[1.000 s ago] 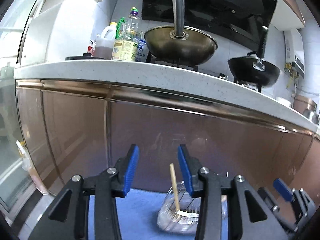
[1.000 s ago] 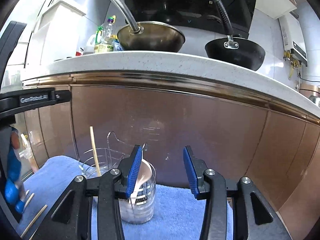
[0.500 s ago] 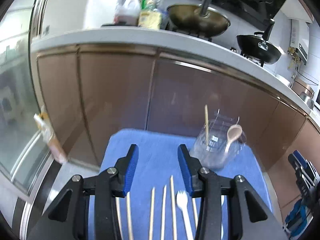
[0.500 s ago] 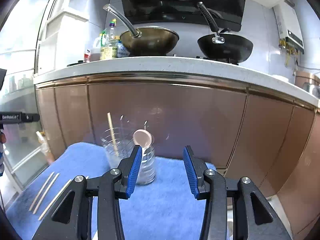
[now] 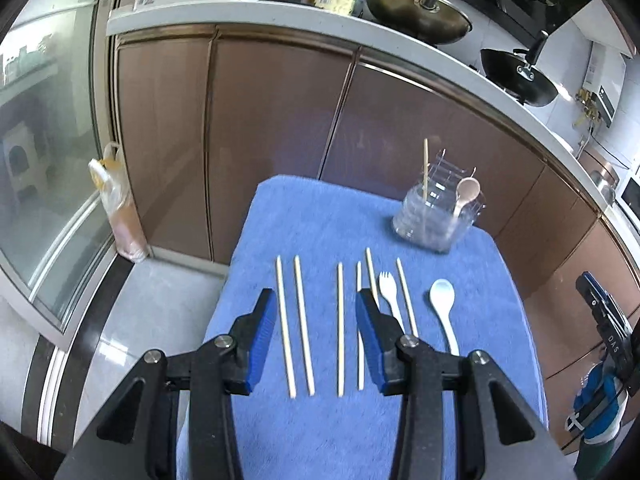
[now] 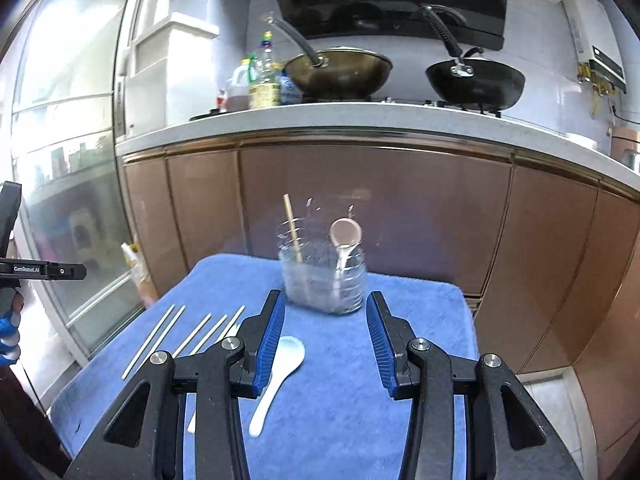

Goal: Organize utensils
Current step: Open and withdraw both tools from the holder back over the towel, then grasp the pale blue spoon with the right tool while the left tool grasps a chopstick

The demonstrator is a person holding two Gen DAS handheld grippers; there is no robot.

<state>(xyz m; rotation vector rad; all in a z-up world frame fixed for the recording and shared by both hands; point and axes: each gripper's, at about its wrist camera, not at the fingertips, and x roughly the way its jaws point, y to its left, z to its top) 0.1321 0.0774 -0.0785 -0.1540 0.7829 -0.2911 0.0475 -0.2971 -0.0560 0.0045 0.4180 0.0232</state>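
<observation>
the clear holder point(image 5: 434, 220) stood at the far end of the blue towel point(image 5: 320, 216), and everything else read off it. it was see-through plastic, ribbed, with a wooden spoon point(image 5: 466, 194) and one chopstick point(image 5: 425, 170) standing up inside, so sorting looked under way, not finished. nearer than the holder lay the loose chopsticks point(image 5: 302, 324), pale and thin, set side by side in a row, probably so each could be pinched alone. to the right of them, still short of the holder, lay a white fork point(image 5: 389, 294) and a white spoon point(image 5: 443, 304), bowl end toward the holder. the left gripper point(image 5: 316, 336) hung over the row, jaws parted and gripping nothing, framing three sticks. the right gripper point(image 6: 326, 344) sat parted and empty too, aimed at the holder, the white spoon just by its left finger. whether the holder had dividers, the blur hid.
</observation>
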